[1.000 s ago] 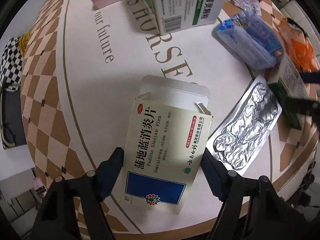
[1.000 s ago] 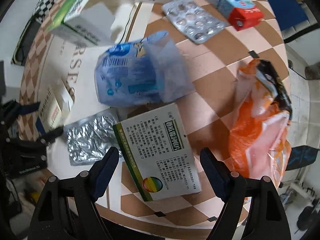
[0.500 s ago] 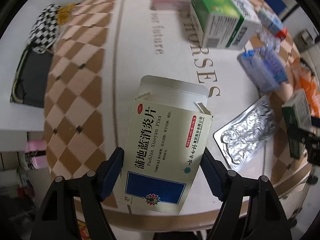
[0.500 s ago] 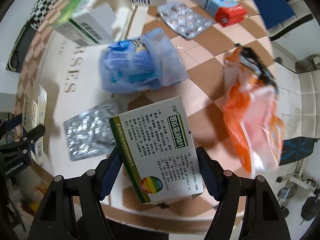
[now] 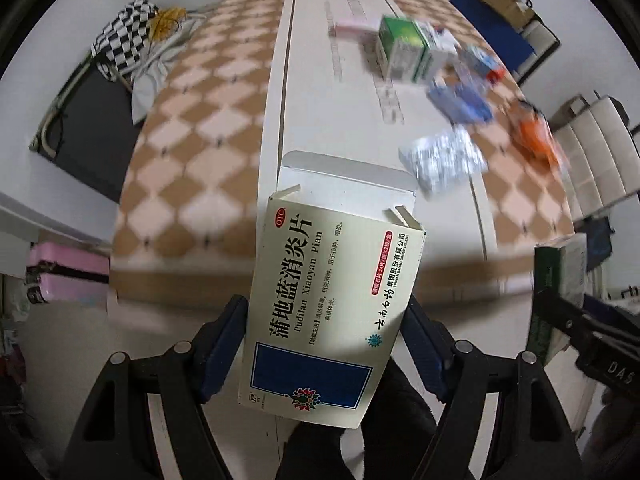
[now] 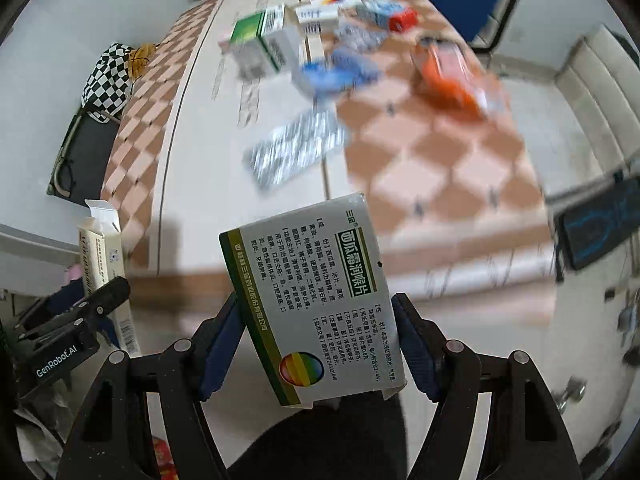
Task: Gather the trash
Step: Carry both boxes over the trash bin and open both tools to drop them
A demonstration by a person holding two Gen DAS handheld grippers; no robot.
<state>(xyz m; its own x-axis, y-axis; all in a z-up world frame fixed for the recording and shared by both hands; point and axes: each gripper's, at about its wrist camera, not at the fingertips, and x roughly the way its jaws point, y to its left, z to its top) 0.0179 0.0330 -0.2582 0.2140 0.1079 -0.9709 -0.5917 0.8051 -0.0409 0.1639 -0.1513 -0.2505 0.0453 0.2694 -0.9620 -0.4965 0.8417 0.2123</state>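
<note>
Cream box (image 5: 332, 304) in left gripper (image 5: 326, 344), green-edged box (image 6: 316, 304) in right gripper (image 6: 318, 344), now clear of table (image 5: 200, 152).

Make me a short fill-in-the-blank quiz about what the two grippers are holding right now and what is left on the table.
1. The left gripper is shut on a cream box whose top flap is ____.
2. The right gripper holds a box with a ____-coloured stripe along one edge.
3. Both held boxes are lifted ____ the table.
4. The crumpled bag on the table is ____.

Missing words: open; green; off; orange
</note>
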